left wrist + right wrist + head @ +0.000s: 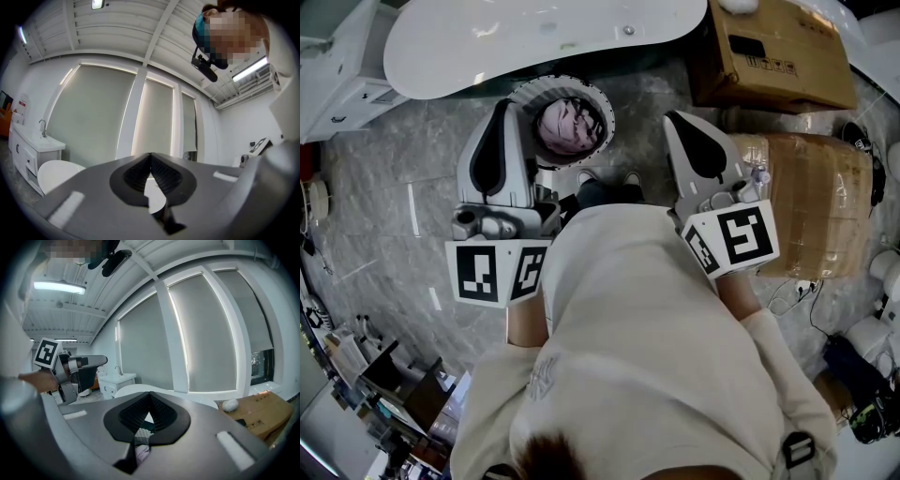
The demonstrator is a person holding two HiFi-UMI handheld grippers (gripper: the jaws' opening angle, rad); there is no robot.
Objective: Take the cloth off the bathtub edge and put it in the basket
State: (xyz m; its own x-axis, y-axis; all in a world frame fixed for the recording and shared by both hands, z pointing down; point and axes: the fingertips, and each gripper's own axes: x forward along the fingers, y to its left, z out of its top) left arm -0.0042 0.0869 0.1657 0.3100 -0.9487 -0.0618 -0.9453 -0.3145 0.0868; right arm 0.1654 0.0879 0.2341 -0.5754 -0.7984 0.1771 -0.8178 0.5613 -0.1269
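The left gripper has its jaws pressed together at the tips with nothing between them. The right gripper is the same — clenched and empty, its dark pads meeting in a narrow wedge. Both are held about level in front of the person's chest, one to each side of the basket and on its near side. As far as the head view shows, neither touches it. I read this as a rest posture: with nothing to carry, neither gripper has reason to reach or open.

The cloth, a crumpled pinkish bundle, lies down inside the basket, below the ribbed white rim. A bit of it also shows through the gap under the right gripper's jaws. Just beyond the basket, the bathtub shows a bare white edge with no cloth on it, so I judge the task done or all but done.

The basket stands on the marbled floor, close against the bathtub — presumably so the carry from edge to basket is short. To the right of the basket, well apart, sit a cardboard box and a wrapped parcel. Neither seems to play any part.
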